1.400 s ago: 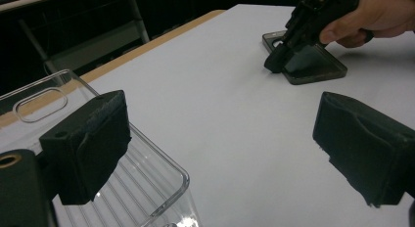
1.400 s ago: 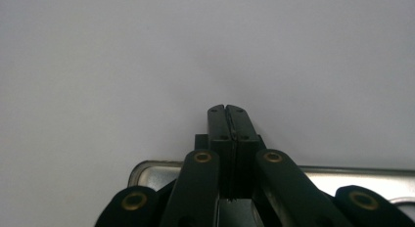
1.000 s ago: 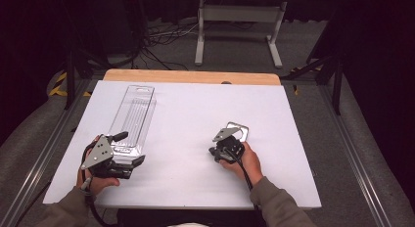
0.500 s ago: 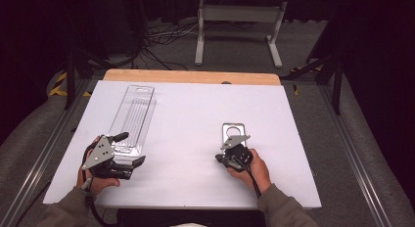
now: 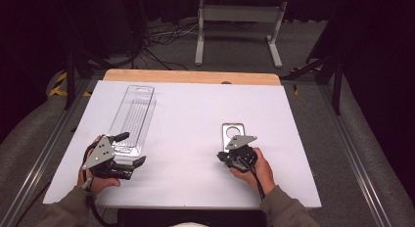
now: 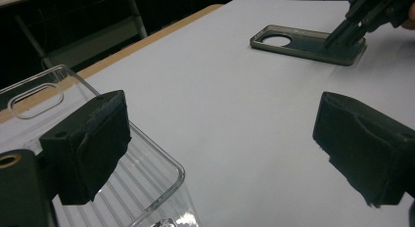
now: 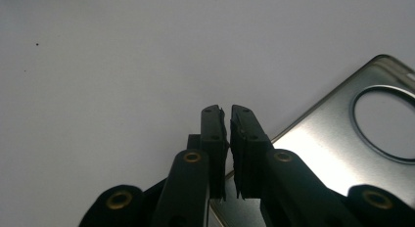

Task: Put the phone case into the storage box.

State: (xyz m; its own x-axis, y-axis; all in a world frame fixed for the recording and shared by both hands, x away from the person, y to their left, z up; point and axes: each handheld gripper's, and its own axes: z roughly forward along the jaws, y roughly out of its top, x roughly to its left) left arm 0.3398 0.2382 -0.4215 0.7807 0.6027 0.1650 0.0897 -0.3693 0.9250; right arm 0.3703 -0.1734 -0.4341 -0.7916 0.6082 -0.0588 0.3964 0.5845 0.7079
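A clear plastic packaging tray point(image 5: 132, 117) lies lengthwise at the left of the white table; its near corner point(image 6: 147, 178) sits by one jaw in the left gripper view. My left gripper point(image 5: 131, 149) is open at the tray's near end, jaws wide apart point(image 6: 220, 148), nothing between them. A grey phone case point(image 5: 231, 131) with a round camera hole lies flat right of centre point(image 6: 303, 41). My right gripper point(image 5: 230, 149) is at the case's near edge, jaws pressed together point(image 7: 228, 112) over the corner of the case point(image 7: 323, 158). The right gripper point(image 6: 347, 29) touches the case's end.
The white table sheet point(image 5: 195, 114) has a wooden strip point(image 5: 191, 76) along its far edge. Metal rails run along both sides. A metal stand point(image 5: 235, 21) and cables sit on the floor beyond the table.
The right gripper has pulled back toward the person, and the phone case has turned from tilted to straight. The left gripper has stayed put.
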